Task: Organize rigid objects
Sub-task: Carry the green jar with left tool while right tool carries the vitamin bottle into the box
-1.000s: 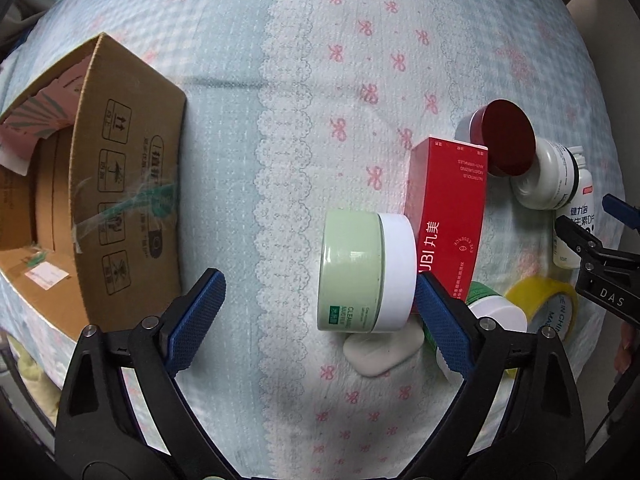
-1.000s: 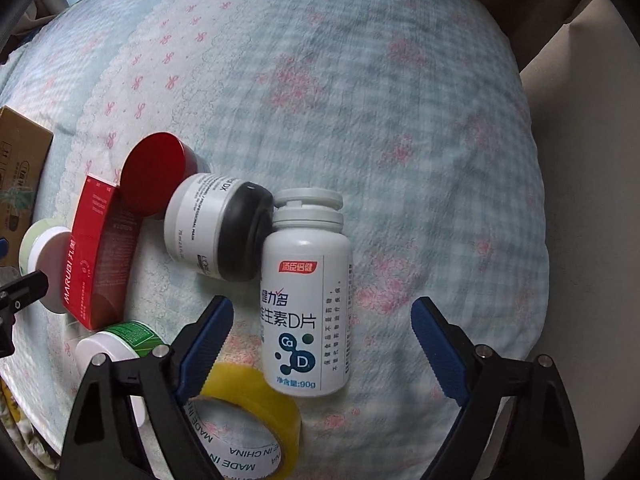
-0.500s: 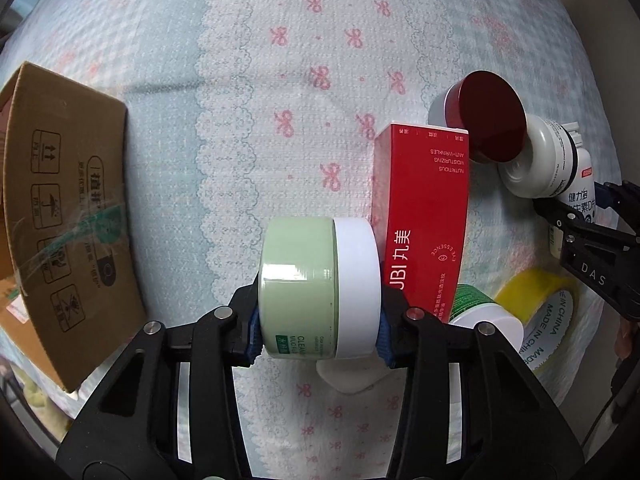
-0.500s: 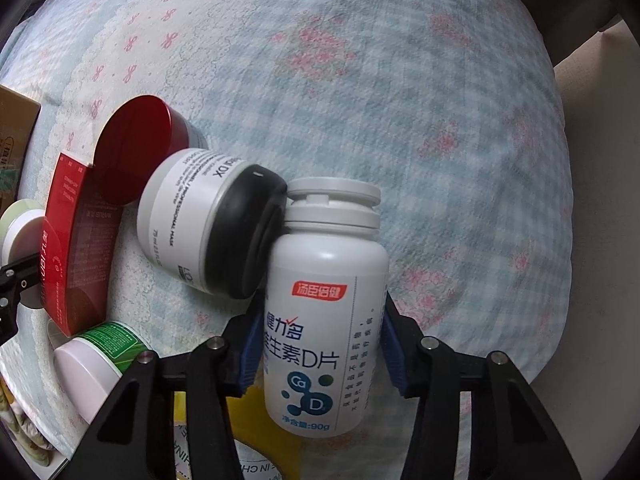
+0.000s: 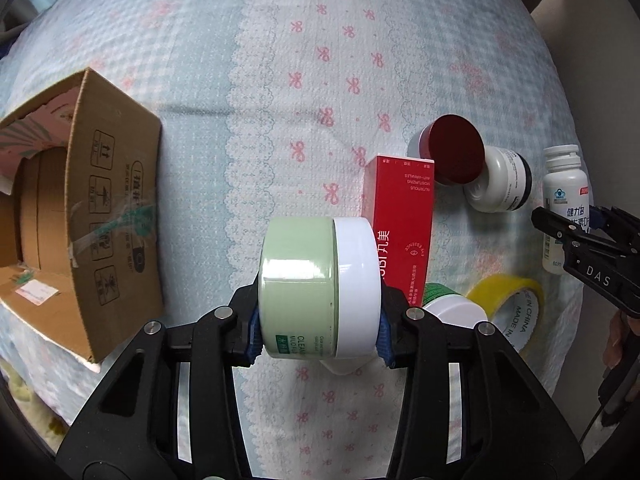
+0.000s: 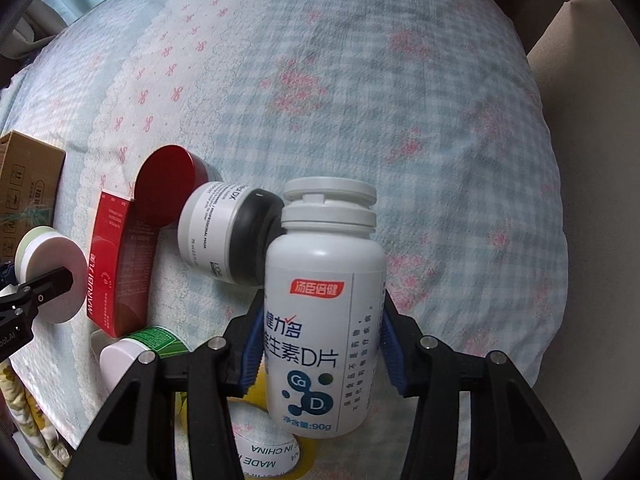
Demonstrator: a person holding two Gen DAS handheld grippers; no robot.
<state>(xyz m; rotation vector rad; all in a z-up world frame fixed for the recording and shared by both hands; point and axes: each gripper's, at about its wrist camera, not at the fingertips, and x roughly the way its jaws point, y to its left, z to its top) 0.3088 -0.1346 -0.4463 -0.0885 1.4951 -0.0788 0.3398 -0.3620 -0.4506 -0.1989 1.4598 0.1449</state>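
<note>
My left gripper (image 5: 318, 332) is shut on a green jar with a white lid (image 5: 316, 284) and holds it above the bedspread. The jar also shows in the right wrist view (image 6: 48, 274). My right gripper (image 6: 320, 348) is shut on a white vitamin bottle (image 6: 324, 312), lifted off the bed; the bottle shows in the left wrist view (image 5: 564, 184). An open cardboard box (image 5: 92, 216) lies on its side at the left.
On the bed lie a red carton (image 5: 400, 224), a red-lidded jar (image 5: 452, 154), a white jar with a black lid (image 5: 500, 186), a green-and-white bottle (image 5: 448, 304), a yellow tape roll (image 5: 512, 304) and a small white piece (image 5: 340, 366).
Both grippers closed from open, the left on the green jar and the right on the vitamin bottle. Both then lifted their objects off the bed.
</note>
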